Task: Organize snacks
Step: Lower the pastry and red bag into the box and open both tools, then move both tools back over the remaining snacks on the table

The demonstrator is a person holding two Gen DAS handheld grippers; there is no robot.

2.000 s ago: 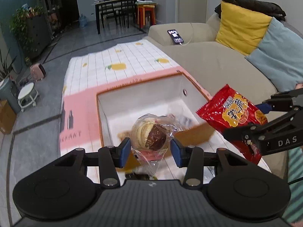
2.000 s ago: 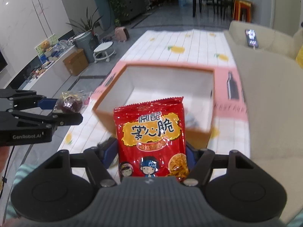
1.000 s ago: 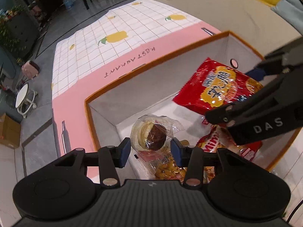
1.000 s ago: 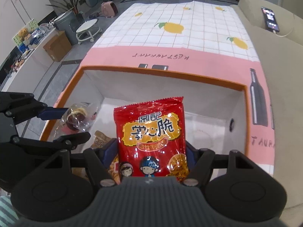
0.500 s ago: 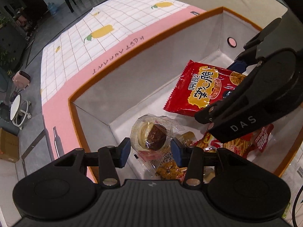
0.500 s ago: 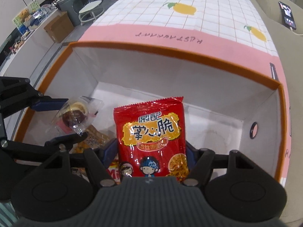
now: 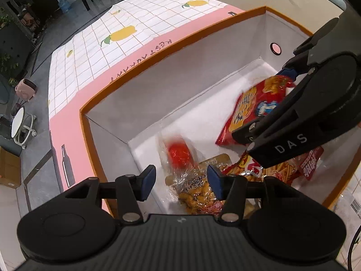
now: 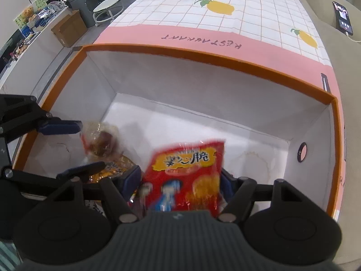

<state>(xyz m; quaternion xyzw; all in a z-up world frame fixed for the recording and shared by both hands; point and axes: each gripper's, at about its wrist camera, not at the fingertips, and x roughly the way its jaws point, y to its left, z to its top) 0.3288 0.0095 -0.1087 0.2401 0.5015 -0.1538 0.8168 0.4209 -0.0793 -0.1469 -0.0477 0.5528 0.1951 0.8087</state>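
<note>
Over the orange-rimmed box [image 8: 248, 64], the left gripper [image 7: 181, 179] and right gripper [image 8: 180, 181] have just spread open, the clear-wrapped pastry [image 7: 180, 153] and red snack bag [image 8: 187, 174] dropping (both blurred) toward the near-left corner; best lift straight up, clear of the walls.

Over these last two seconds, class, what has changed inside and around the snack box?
Both grippers came down into the orange-rimmed box. The left gripper has just opened and dropped the clear-wrapped pastry; the right gripper has just opened too, and the red snack bag is blurred, slipping free. The box and lemon tablecloth stayed put.
</note>
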